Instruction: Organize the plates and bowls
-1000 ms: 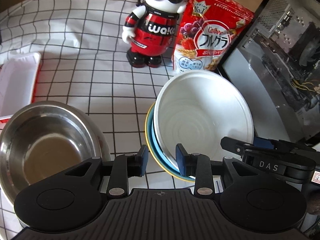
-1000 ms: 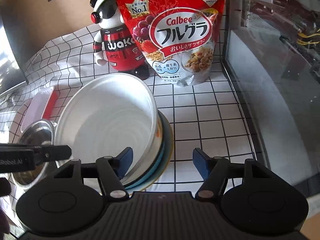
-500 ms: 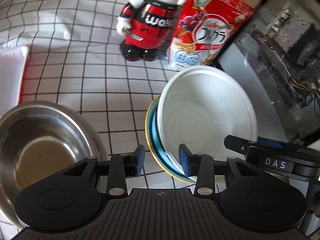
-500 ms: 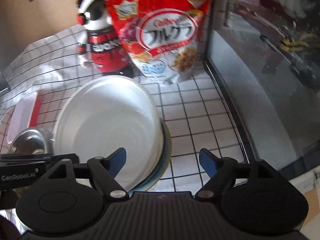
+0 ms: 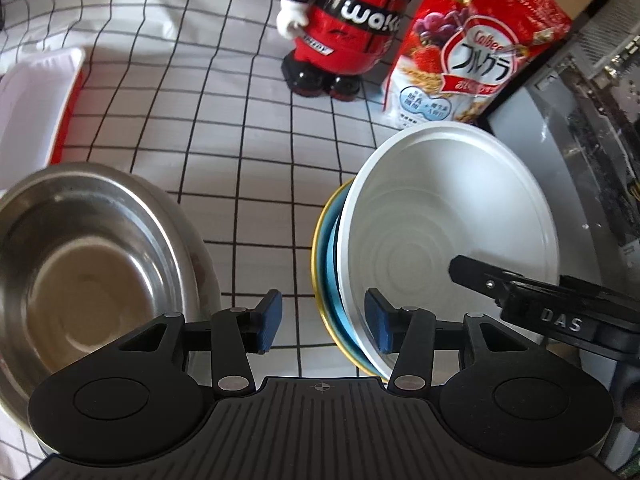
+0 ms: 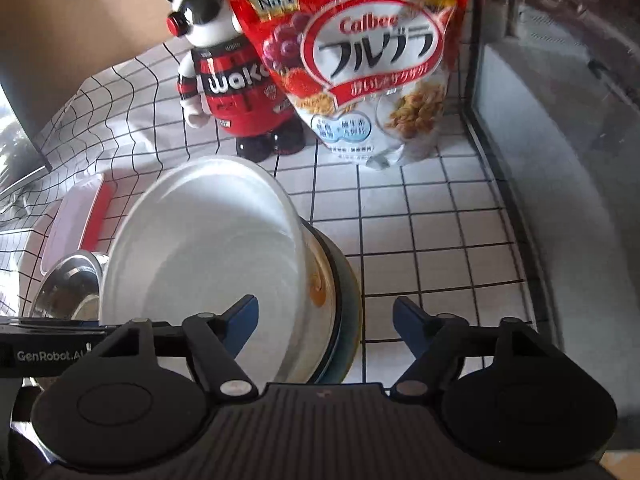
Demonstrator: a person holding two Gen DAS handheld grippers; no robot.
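A white bowl (image 5: 440,224) sits tilted in a blue dish with a yellow rim (image 5: 326,248) on the checked cloth. To its left stands a steel bowl (image 5: 80,276). My left gripper (image 5: 324,322) straddles the stack's left rim; its jaws are opening and the pads do not press on it. My right gripper (image 6: 326,320) straddles the right rim of the white bowl (image 6: 200,248) and the blue dish (image 6: 352,304). Its jaws are closing, with the right pad still apart from the rim. One finger (image 5: 480,276) of the right gripper reaches over the white bowl.
A red and white robot figure (image 5: 344,24) and a red cereal bag (image 5: 472,56) stand behind the stack. A white box with a red edge (image 5: 36,96) lies at far left. A computer case with a glass side (image 6: 560,160) walls off the right.
The left jaws have spread wider around the stack's rim. The right jaws widened, then narrowed a little, and the right view has shifted toward the cereal bag.
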